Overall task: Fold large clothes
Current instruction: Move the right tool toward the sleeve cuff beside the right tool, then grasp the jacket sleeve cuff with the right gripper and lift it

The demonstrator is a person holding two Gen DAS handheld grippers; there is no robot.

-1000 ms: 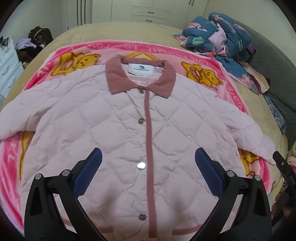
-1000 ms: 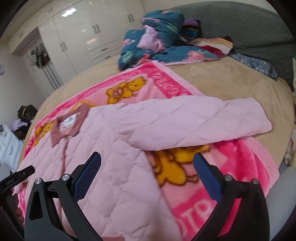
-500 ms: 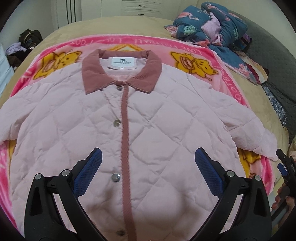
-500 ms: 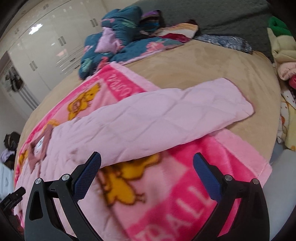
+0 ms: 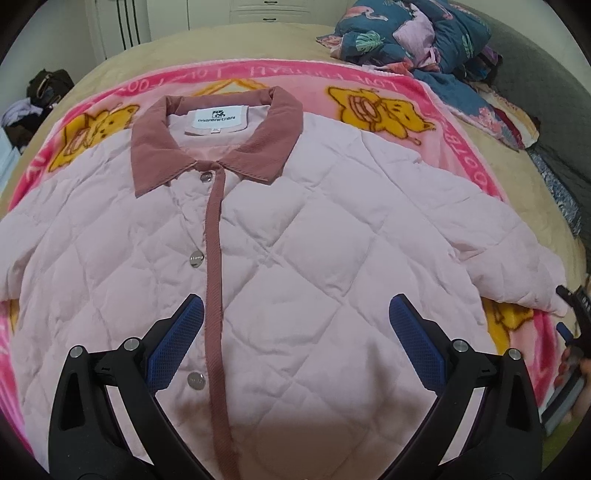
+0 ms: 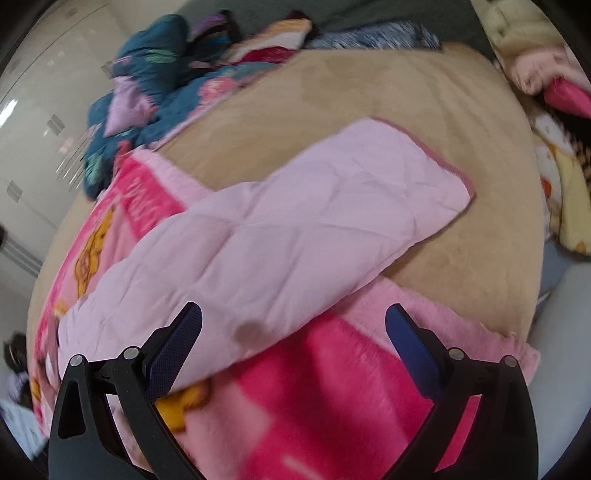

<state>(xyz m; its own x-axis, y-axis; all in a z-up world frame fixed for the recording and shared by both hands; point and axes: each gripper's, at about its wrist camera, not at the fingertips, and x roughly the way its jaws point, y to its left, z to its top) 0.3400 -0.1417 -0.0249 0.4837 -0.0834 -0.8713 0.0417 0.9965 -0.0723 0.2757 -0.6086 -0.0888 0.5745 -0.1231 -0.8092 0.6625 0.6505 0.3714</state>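
A pale pink quilted jacket (image 5: 314,240) with a dusty-rose collar (image 5: 218,147) lies face up and buttoned on a pink cartoon blanket (image 5: 388,85). My left gripper (image 5: 295,343) is open and empty, hovering over the jacket's chest just right of the placket. In the right wrist view the jacket's right sleeve (image 6: 295,229) stretches out over the blanket edge onto the tan bedspread (image 6: 424,103). My right gripper (image 6: 295,347) is open and empty, above the sleeve's lower edge and the blanket (image 6: 314,387). It also shows at the right edge of the left wrist view (image 5: 570,332).
A heap of blue floral bedding (image 5: 417,33) lies at the bed's far right corner, also in the right wrist view (image 6: 147,81). More folded blankets (image 6: 554,110) sit beyond the bed's right edge. White wardrobes (image 5: 147,22) stand behind the bed.
My left gripper has moved right and closer over the jacket front. My right gripper has swung right and forward toward the outstretched sleeve; its view is blurred by motion.
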